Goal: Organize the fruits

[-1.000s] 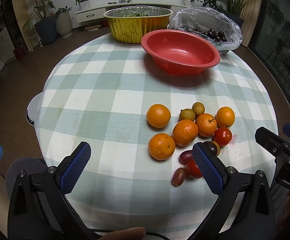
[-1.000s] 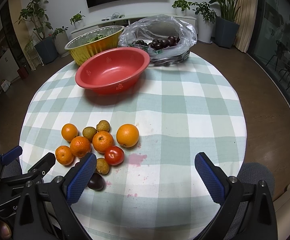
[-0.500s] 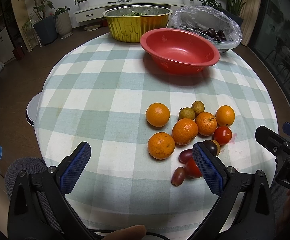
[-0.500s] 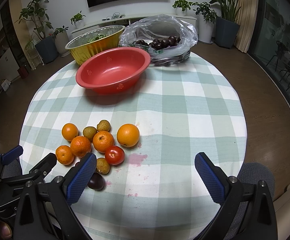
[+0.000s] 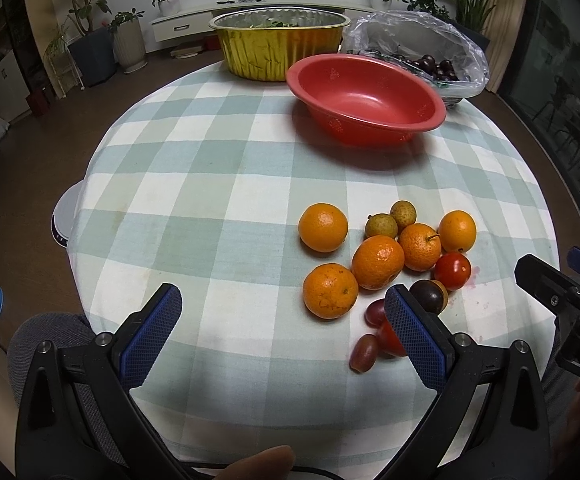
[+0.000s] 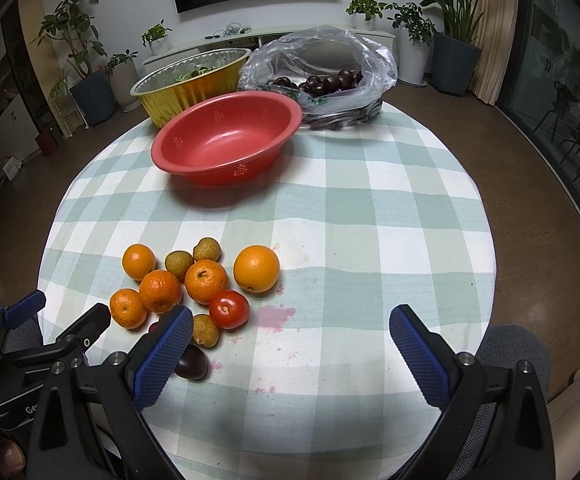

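Note:
A cluster of fruit lies on the checked tablecloth: several oranges (image 5: 377,262) (image 6: 256,268), a red tomato (image 5: 452,271) (image 6: 229,309), small brownish fruits (image 5: 380,226) (image 6: 207,249), a dark plum (image 5: 428,297) (image 6: 191,363) and small reddish grape tomatoes (image 5: 363,352). An empty red bowl (image 5: 366,100) (image 6: 225,140) stands at the far side. My left gripper (image 5: 281,328) hovers open at the near edge, left of the fruit. My right gripper (image 6: 290,354) hangs open, right of the fruit, nothing between its fingers.
A gold foil pan (image 5: 279,46) (image 6: 189,82) and a clear plastic bag of dark cherries (image 5: 422,56) (image 6: 322,78) sit behind the red bowl. The round table (image 6: 390,200) drops off on all sides. Pink stains (image 6: 275,318) mark the cloth. Potted plants line the back wall.
Both grippers have crept slightly forward and stay open. The fruit and bowls have not moved.

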A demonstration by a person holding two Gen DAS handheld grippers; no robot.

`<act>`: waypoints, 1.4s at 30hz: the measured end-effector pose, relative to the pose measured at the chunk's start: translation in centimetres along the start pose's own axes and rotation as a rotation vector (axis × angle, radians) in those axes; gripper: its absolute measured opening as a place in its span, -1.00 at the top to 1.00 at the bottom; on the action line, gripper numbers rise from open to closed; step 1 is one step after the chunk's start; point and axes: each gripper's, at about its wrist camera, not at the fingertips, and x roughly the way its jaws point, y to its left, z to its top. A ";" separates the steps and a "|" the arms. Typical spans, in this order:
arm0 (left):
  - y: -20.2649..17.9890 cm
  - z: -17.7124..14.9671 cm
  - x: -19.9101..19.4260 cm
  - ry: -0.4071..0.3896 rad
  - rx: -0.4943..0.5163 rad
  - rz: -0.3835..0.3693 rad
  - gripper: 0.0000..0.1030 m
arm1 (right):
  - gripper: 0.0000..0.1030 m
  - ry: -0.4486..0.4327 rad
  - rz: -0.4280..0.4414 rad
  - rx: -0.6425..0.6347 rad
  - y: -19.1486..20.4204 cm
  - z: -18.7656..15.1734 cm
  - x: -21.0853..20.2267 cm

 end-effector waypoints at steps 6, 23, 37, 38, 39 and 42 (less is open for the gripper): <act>0.4 0.2 0.2 0.001 -0.004 0.005 -1.00 | -0.95 0.005 0.002 0.002 -0.1 0.1 0.1; 2.3 -0.1 -0.2 -0.040 0.314 -0.172 -1.00 | -0.83 -0.055 0.205 -0.077 -0.4 -0.6 -0.1; -2.0 -2.6 1.2 0.016 0.637 -0.301 -1.00 | -0.29 0.005 0.343 -0.181 1.6 -2.8 1.2; -2.1 -2.9 1.2 0.018 0.631 -0.313 -0.99 | -0.26 0.010 0.348 -0.180 1.6 -2.7 1.3; -2.1 -3.0 1.3 0.022 0.619 -0.328 -0.95 | -0.23 0.016 0.354 -0.178 1.6 -2.7 1.5; -2.0 -3.2 1.5 0.044 0.594 -0.373 -0.59 | -0.21 0.034 0.369 -0.168 1.4 -2.7 1.8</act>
